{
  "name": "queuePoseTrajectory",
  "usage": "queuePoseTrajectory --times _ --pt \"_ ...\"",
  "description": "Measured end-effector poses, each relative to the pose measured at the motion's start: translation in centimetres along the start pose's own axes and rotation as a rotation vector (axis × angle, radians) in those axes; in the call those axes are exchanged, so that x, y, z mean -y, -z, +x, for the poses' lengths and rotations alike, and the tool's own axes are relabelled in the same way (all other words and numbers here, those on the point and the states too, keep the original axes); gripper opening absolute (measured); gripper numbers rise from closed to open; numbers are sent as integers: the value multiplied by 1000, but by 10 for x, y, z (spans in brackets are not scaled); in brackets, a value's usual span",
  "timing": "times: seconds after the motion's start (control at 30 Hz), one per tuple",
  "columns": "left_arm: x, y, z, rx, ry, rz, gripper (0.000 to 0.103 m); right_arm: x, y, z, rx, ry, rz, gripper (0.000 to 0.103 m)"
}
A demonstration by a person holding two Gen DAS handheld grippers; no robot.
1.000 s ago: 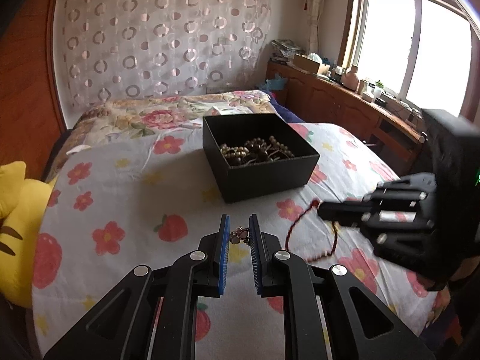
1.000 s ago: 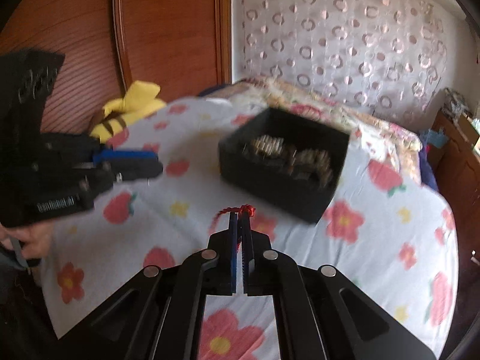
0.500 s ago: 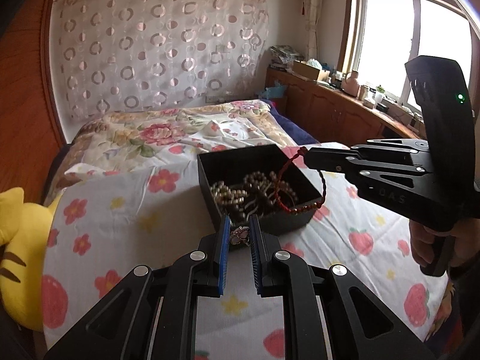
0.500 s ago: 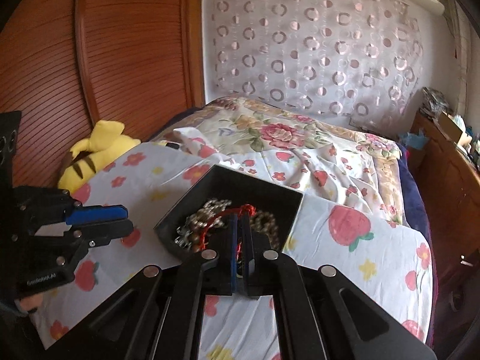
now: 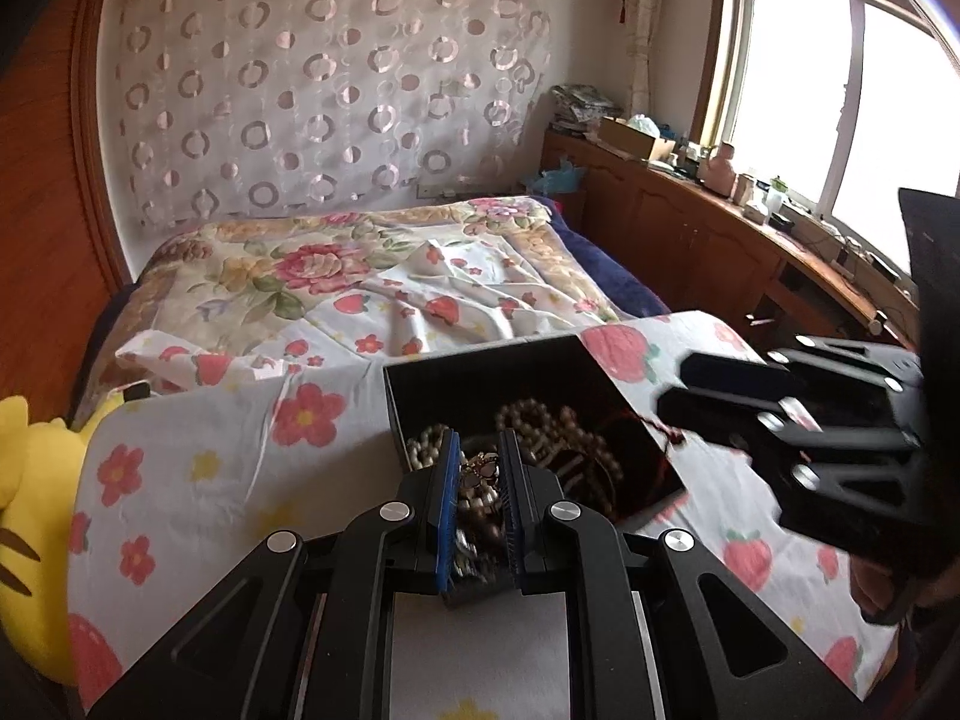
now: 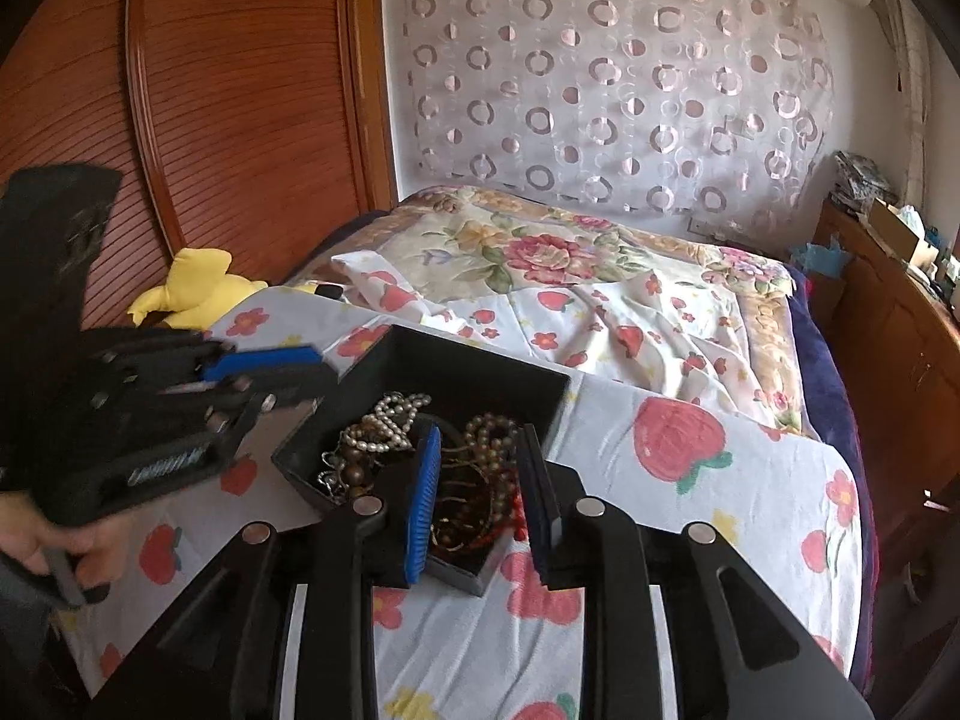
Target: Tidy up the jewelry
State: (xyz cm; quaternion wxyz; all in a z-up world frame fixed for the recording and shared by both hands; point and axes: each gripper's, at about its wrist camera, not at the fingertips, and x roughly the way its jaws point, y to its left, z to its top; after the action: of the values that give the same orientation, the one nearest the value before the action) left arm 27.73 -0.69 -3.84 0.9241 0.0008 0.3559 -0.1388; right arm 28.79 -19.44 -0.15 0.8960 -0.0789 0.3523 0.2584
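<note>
A black open box (image 5: pixel 510 375) (image 6: pixel 474 369) sits on the strawberry-print sheet and holds pearl strands (image 5: pixel 540 420) (image 6: pixel 390 417) and other beads. My left gripper (image 5: pixel 480 453) (image 6: pixel 312 378) hovers over the box's near edge, shut on a small metal charm (image 5: pixel 480 471). My right gripper (image 6: pixel 480 438) (image 5: pixel 675 390) hangs over the box's right side, its jaws opening. The red cord bracelet (image 6: pixel 515 504) (image 5: pixel 660 429) lies loose in the box below them, touching neither pad, with its knotted tail over the right rim.
A yellow plush toy (image 5: pixel 30 480) (image 6: pixel 192 288) lies at the bed's left edge by the wooden wardrobe doors (image 6: pixel 240 90). A floral quilt (image 5: pixel 300 264) covers the far half of the bed. A cluttered wooden cabinet (image 5: pixel 690 228) runs under the window. A hand (image 6: pixel 36 546) grips the left tool.
Both grippers travelled forward from the bare sheet to above the box. The right jaws, shut on the red bracelet before, have parted and the bracelet has dropped in. The left still pinches the charm.
</note>
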Motion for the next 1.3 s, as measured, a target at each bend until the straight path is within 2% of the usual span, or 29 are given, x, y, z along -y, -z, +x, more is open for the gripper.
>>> queuePoseTrajectory --times 0.23,0.3,0.4,0.57,0.63,0.67,0.73,0.87,0.9,0.93,1.07,1.13,1.23,1.3 --pt "-6 -13 18 -11 -13 -33 12 11 13 -5 5 -1 17 29" --pt "-6 -14 19 -12 -16 -40 16 11 16 -7 10 -7 23 29" --pt "-6 -14 16 3 -18 -45 37 11 19 -11 22 -14 31 29" --pt "-3 -9 2 27 -46 -36 58 7 24 -24 49 -8 46 29" --pt "-1 -4 -9 54 -68 -27 74 5 28 -34 67 -10 58 29" --pt "1 1 -17 71 -81 -23 76 3 29 -38 75 -9 61 30" --pt "3 8 -32 95 -102 -14 84 -2 32 -48 94 1 58 39" --pt "6 22 -59 145 -128 -10 94 -12 39 -68 139 13 61 48" --pt "7 26 -66 159 -133 -10 95 -14 41 -74 152 21 61 56" --pt "9 29 -73 171 -143 -8 95 -17 43 -80 166 30 57 63" --pt "19 39 -94 205 -158 8 95 -29 52 -101 222 68 48 78" --pt "25 44 -103 207 -157 14 95 -35 59 -111 249 83 50 90" --pt "32 54 -123 232 -169 18 95 -38 68 -127 285 96 63 99" --pt "36 62 -134 250 -178 19 95 -40 77 -137 308 108 78 101"
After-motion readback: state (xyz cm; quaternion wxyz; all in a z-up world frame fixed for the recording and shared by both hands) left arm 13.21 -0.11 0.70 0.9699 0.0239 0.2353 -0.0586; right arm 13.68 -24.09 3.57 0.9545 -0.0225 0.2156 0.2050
